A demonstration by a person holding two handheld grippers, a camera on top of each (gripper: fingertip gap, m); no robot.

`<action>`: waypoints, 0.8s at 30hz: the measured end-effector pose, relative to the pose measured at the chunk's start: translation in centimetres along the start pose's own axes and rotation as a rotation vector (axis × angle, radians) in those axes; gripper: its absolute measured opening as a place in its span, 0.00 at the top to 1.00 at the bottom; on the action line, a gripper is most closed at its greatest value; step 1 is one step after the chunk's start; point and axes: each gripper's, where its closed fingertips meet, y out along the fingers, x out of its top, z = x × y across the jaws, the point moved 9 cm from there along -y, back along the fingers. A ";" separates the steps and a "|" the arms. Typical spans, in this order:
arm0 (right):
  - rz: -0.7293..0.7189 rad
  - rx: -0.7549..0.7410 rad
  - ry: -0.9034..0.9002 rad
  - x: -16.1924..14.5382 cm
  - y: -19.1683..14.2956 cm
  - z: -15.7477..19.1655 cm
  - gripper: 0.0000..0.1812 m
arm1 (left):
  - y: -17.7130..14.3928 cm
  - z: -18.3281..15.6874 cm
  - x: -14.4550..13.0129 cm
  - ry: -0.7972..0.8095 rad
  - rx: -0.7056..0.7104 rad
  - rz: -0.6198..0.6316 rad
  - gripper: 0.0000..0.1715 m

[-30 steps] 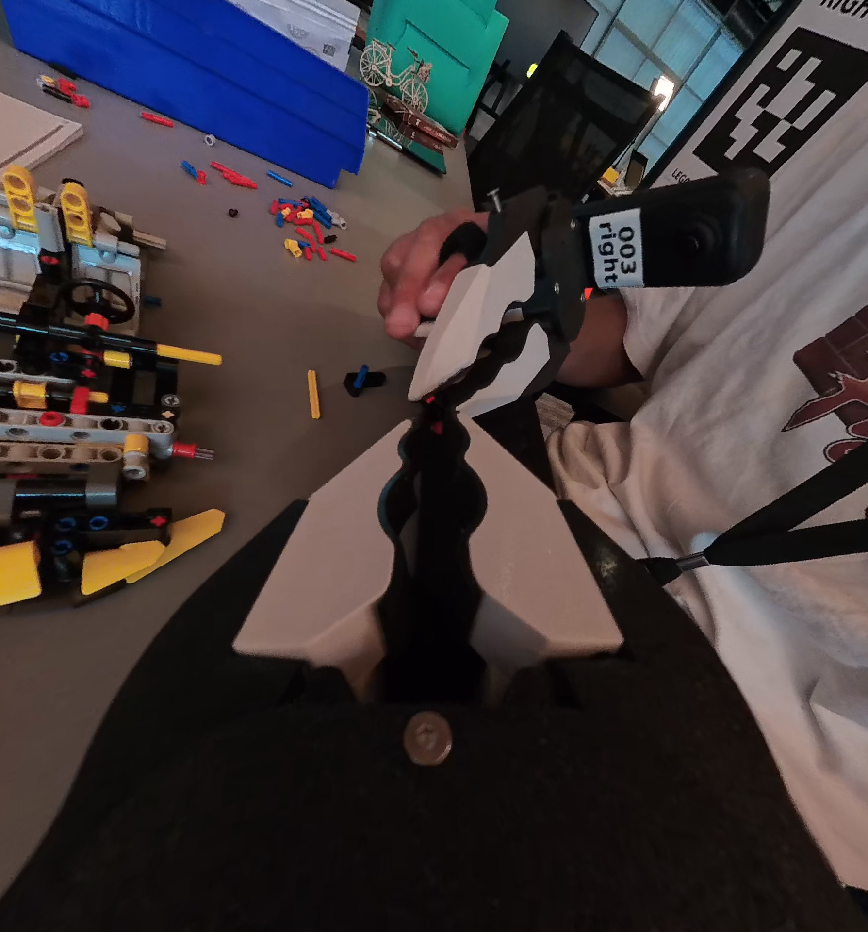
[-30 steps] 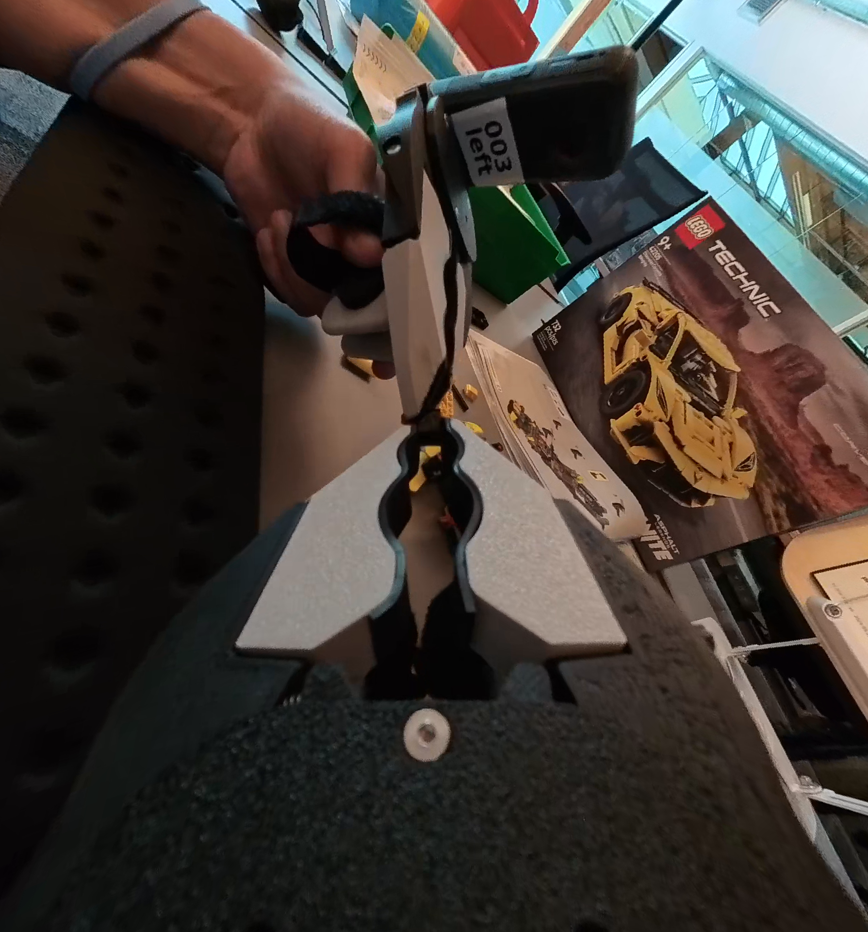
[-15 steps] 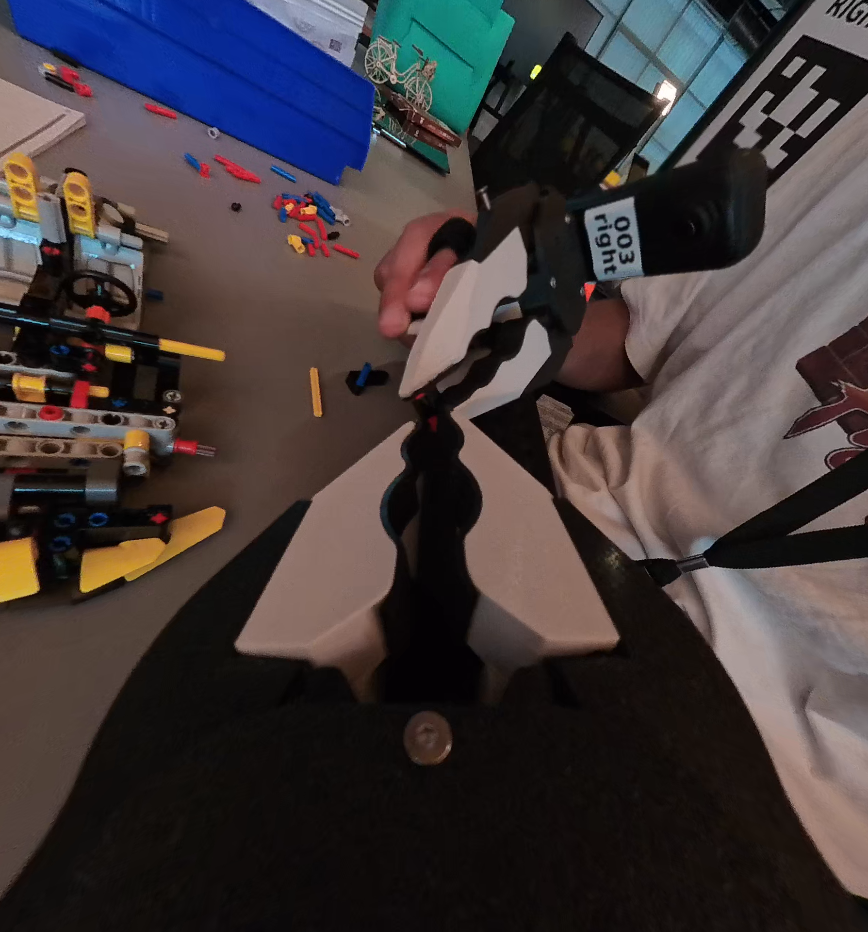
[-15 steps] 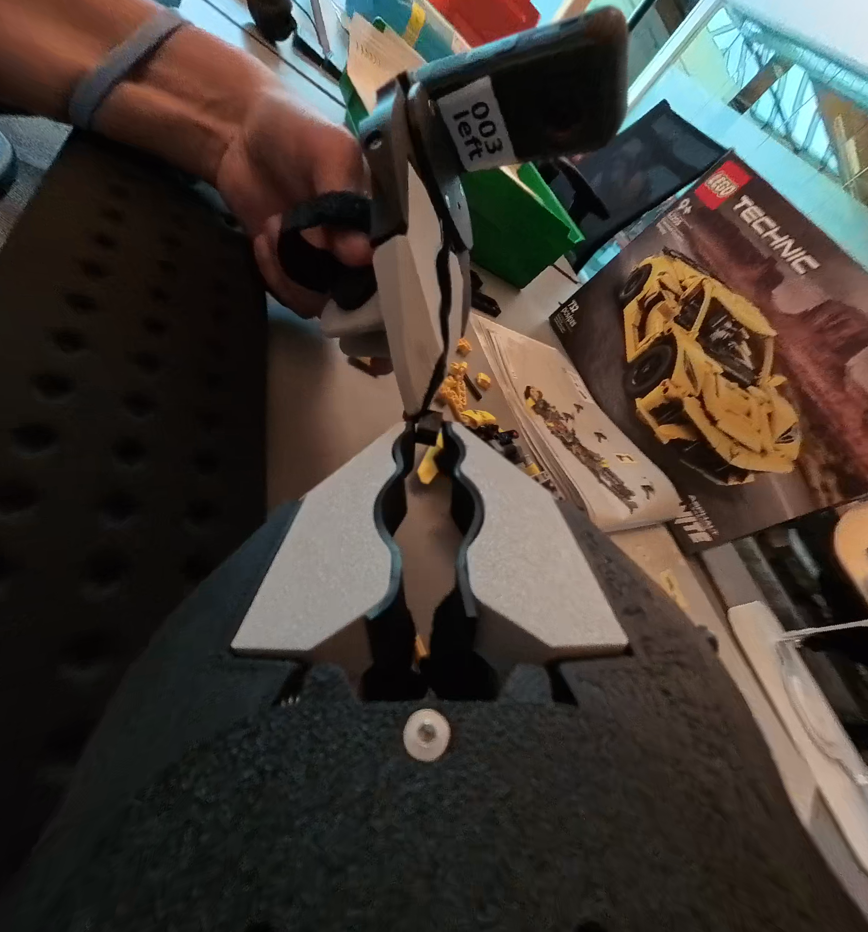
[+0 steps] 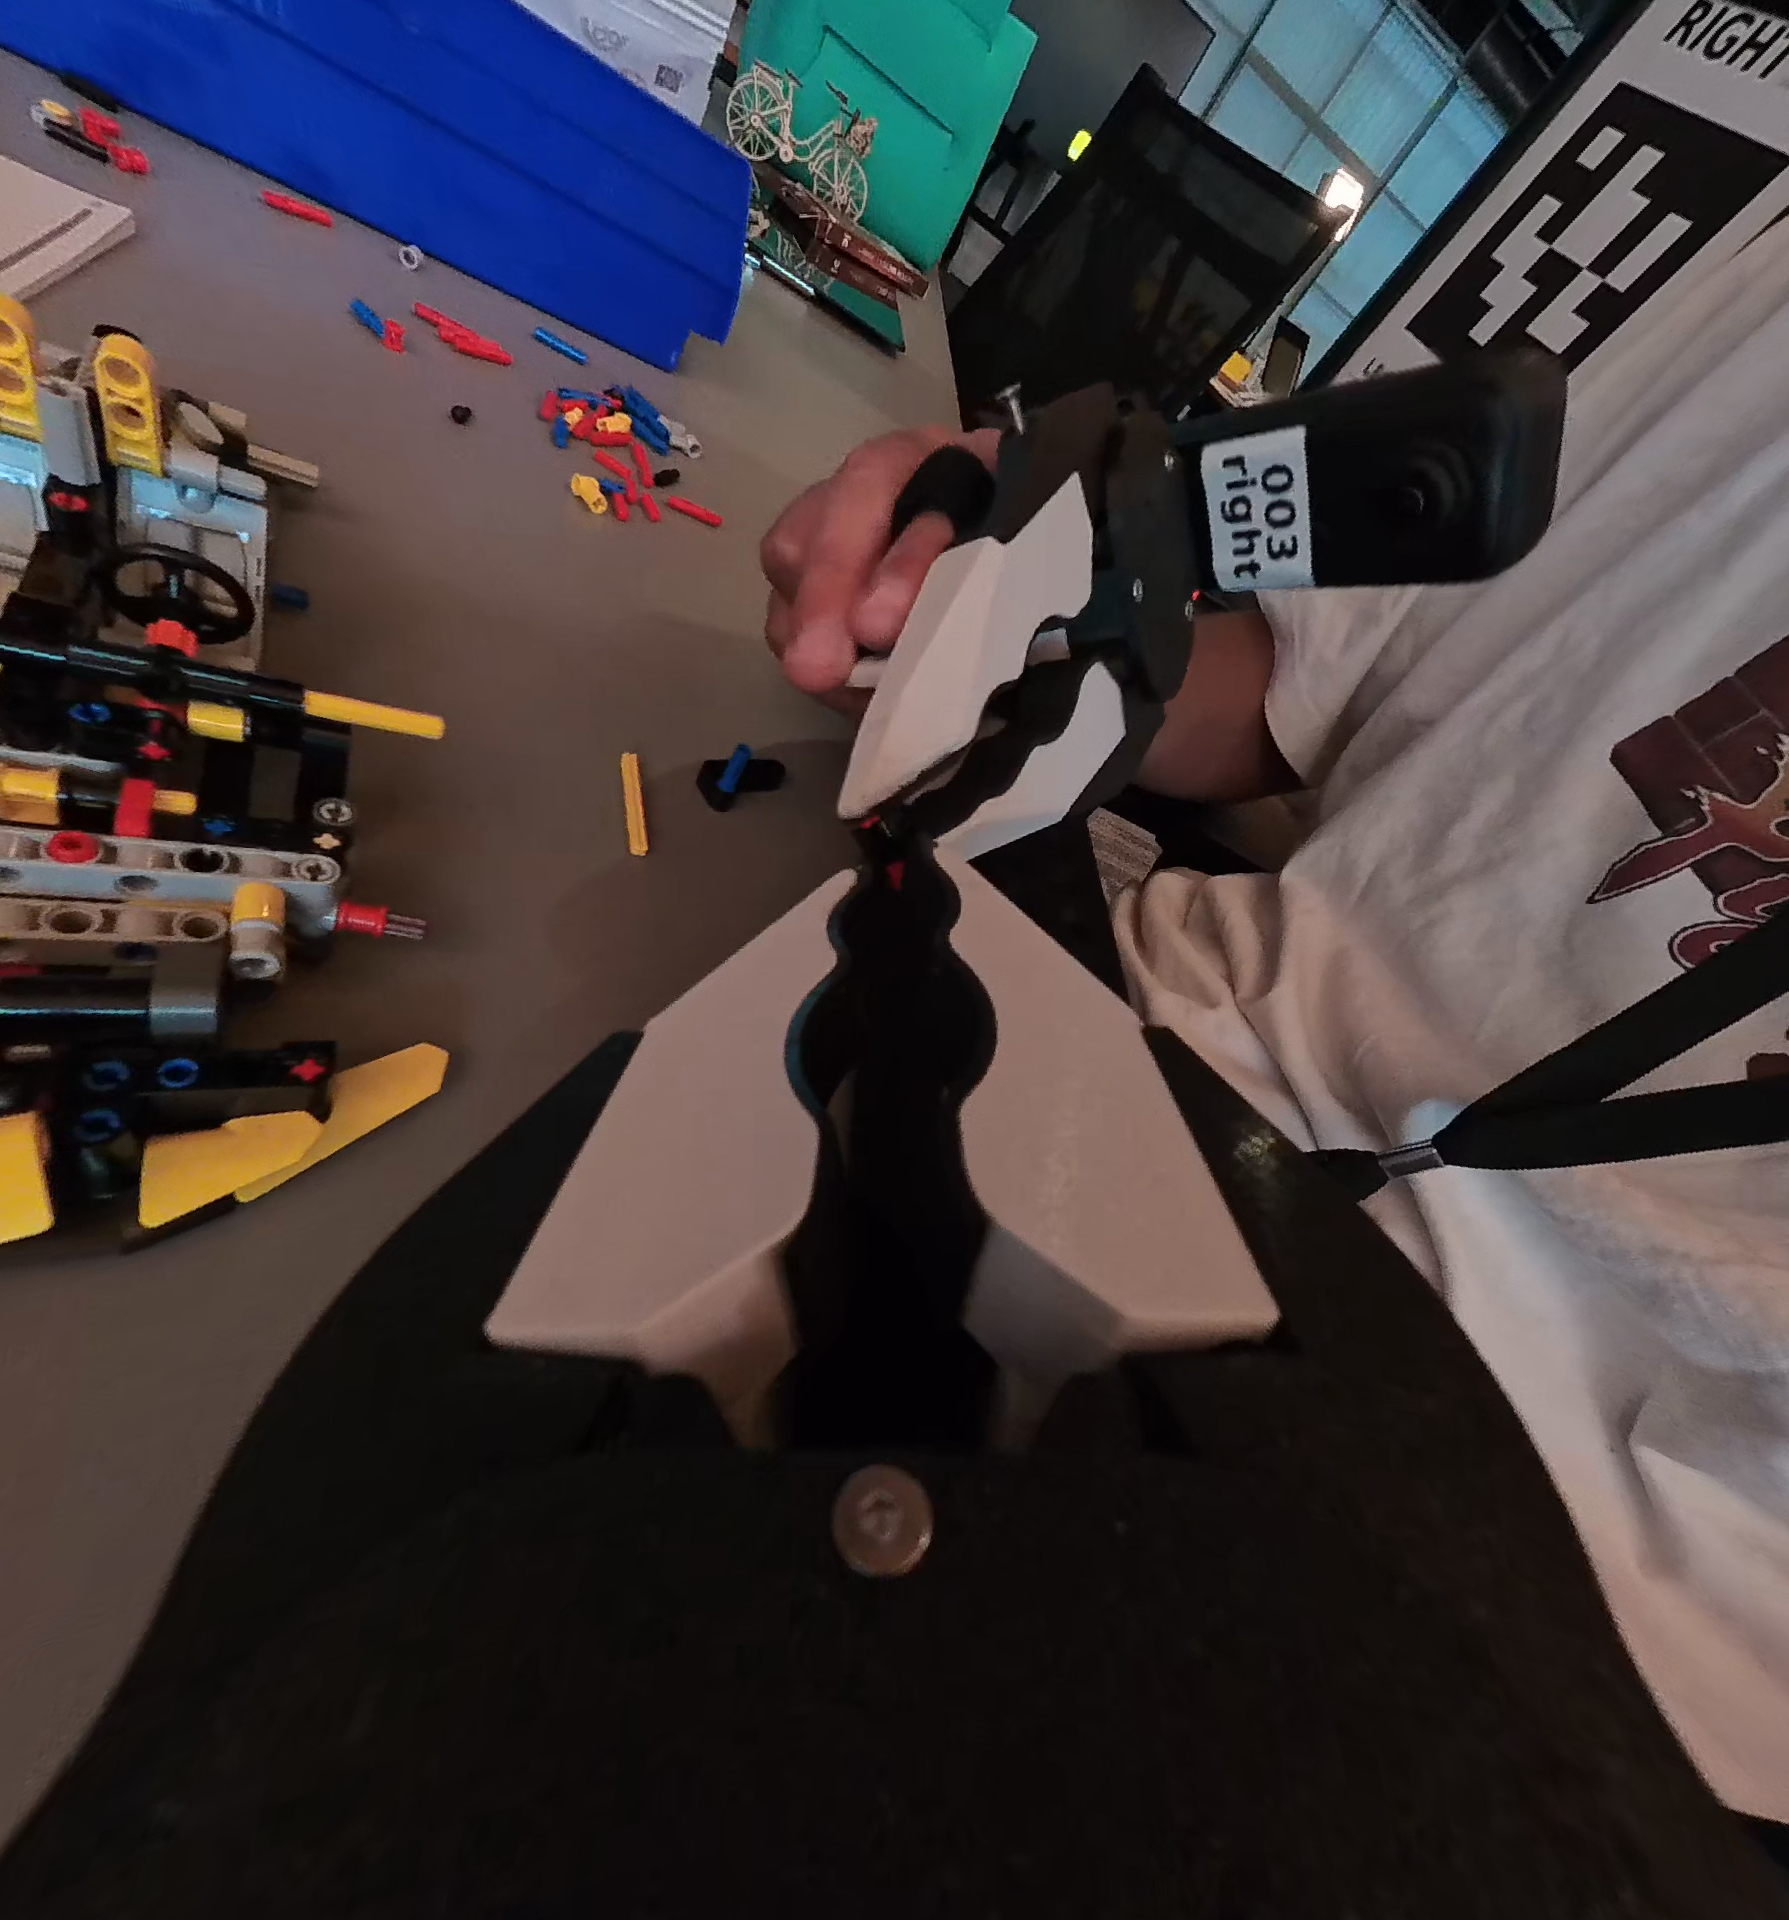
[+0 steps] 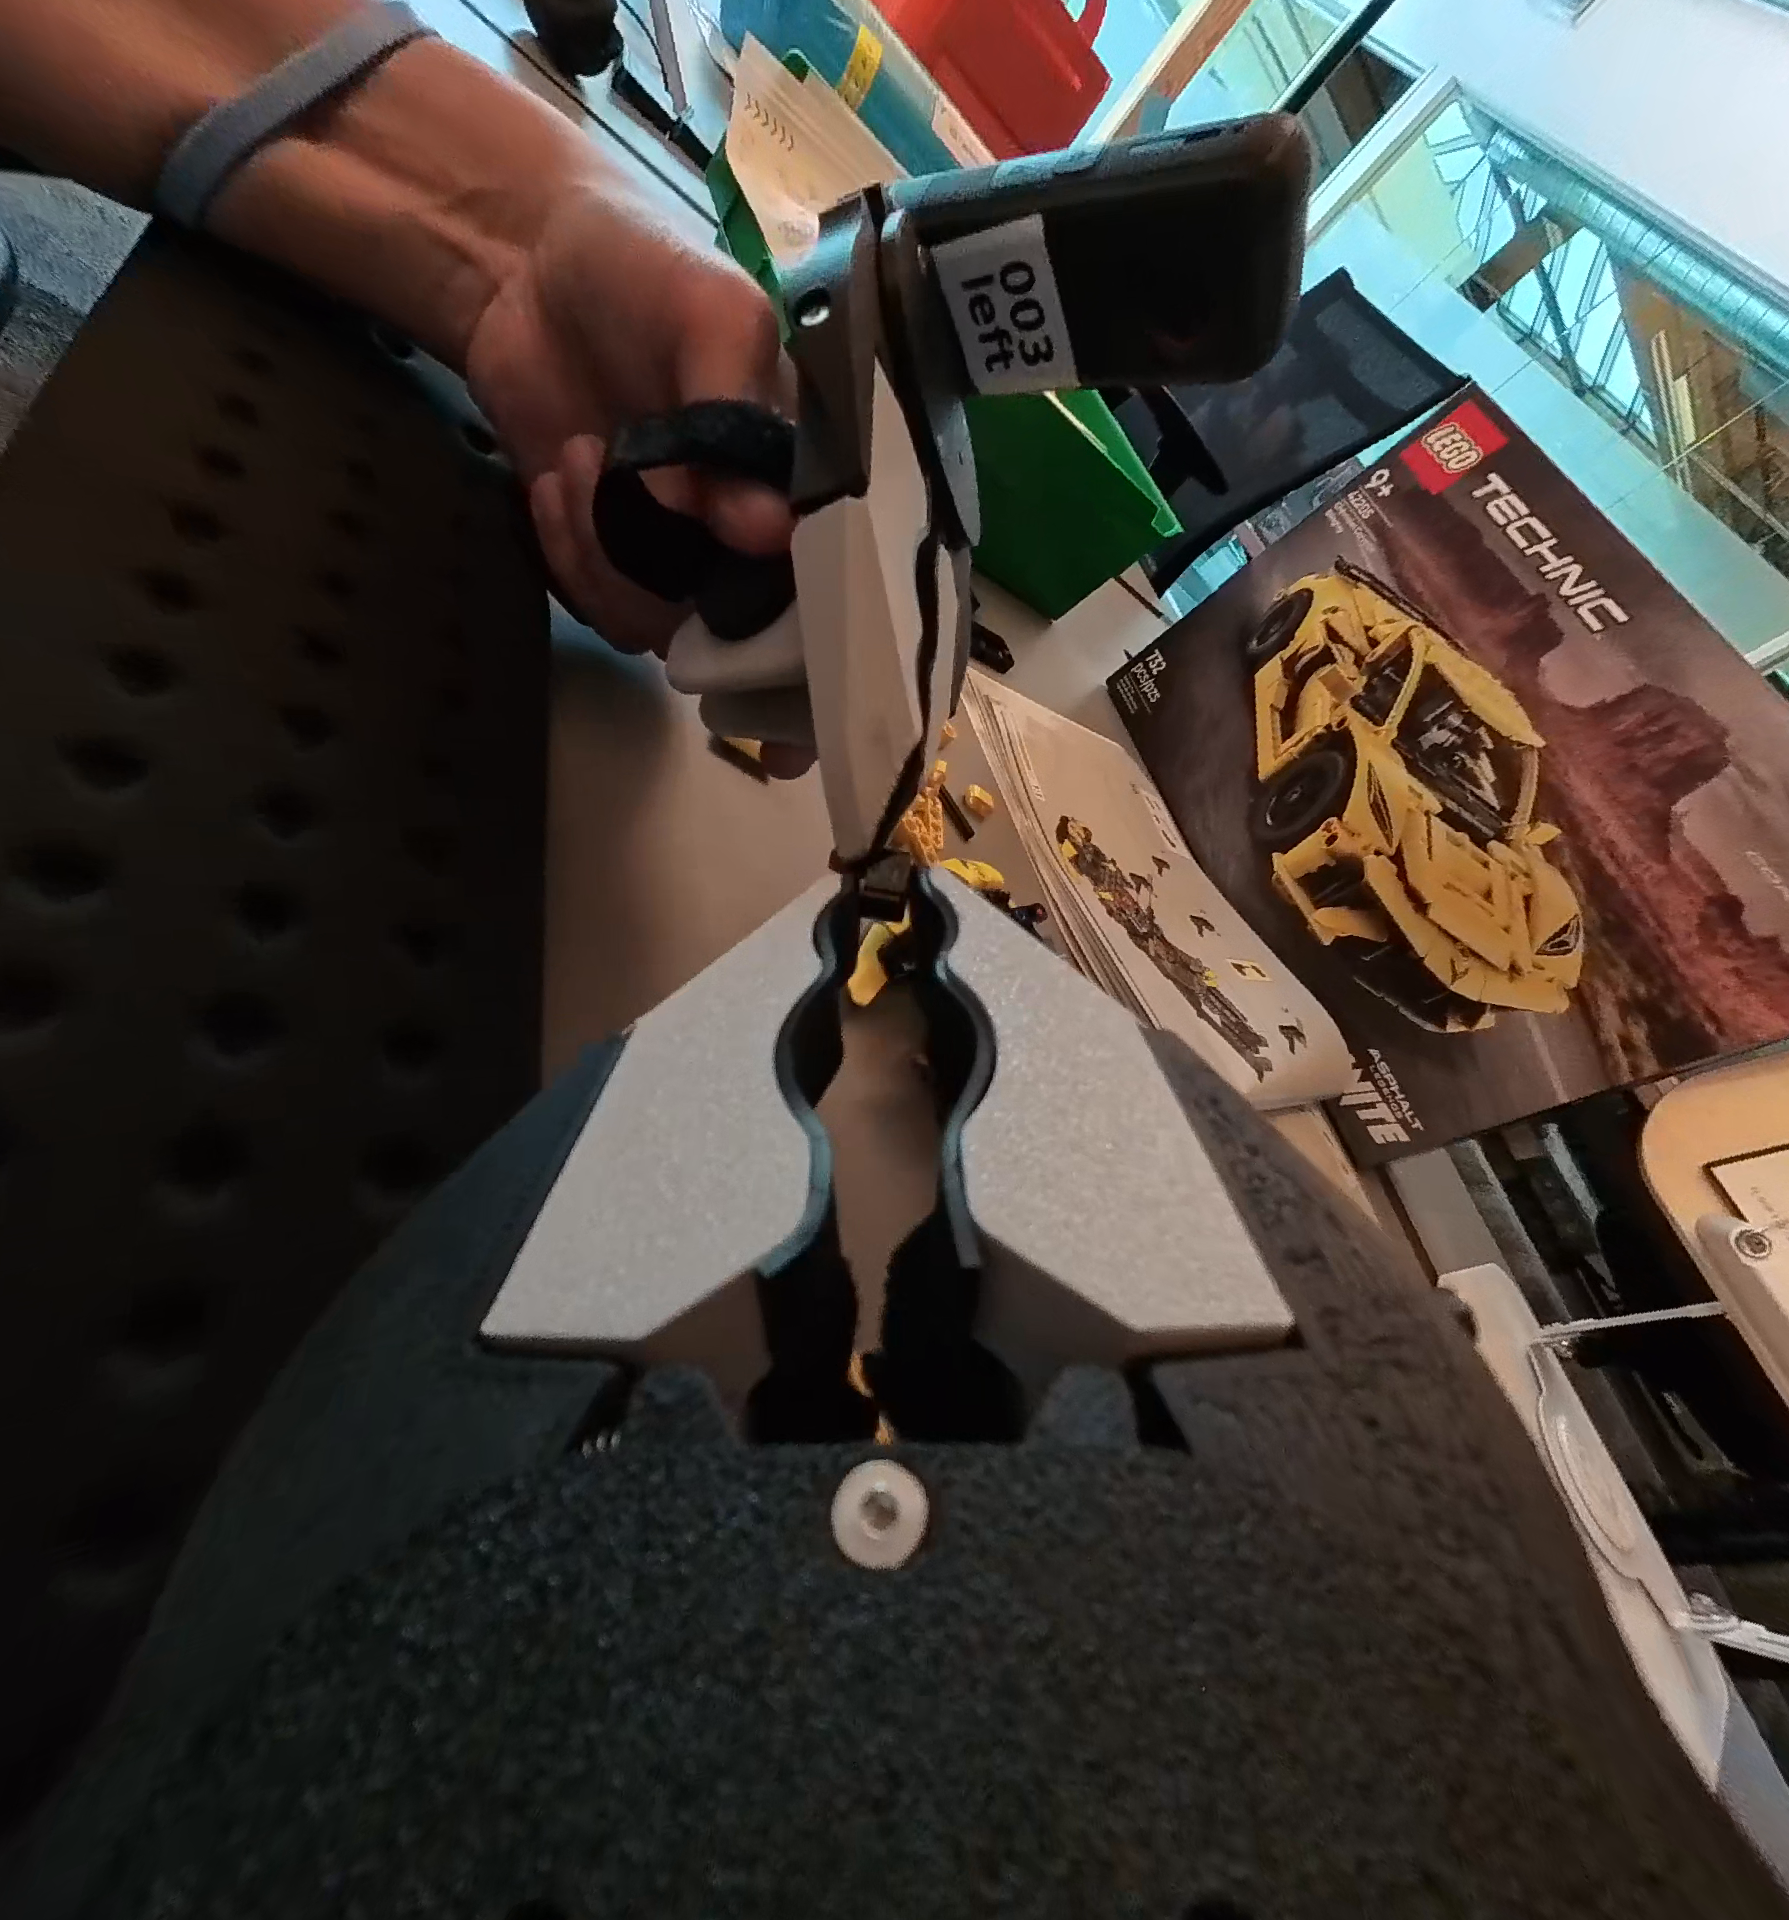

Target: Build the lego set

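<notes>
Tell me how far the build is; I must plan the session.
Done: a partial chassis with steering wheel and yellow panels sits on the table. In hand: the left tool and right tool meet tip to tip, both shut on a small black piece. Left: loose pins remain scattered.

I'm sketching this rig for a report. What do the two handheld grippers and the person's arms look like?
Both grippers, left and right, have pale grey wedge-shaped fingers with wavy black inner pads, on a black body with a silver screw. Each carries a black camera with a white label and a black finger strap. The person wears a white printed T-shirt and a grey wristband.
</notes>
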 end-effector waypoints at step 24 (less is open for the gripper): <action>0.000 0.023 0.203 -0.5 0.5 -1.3 0.96 | -0.8 -0.2 0.3 0.035 0.041 -0.080 0.95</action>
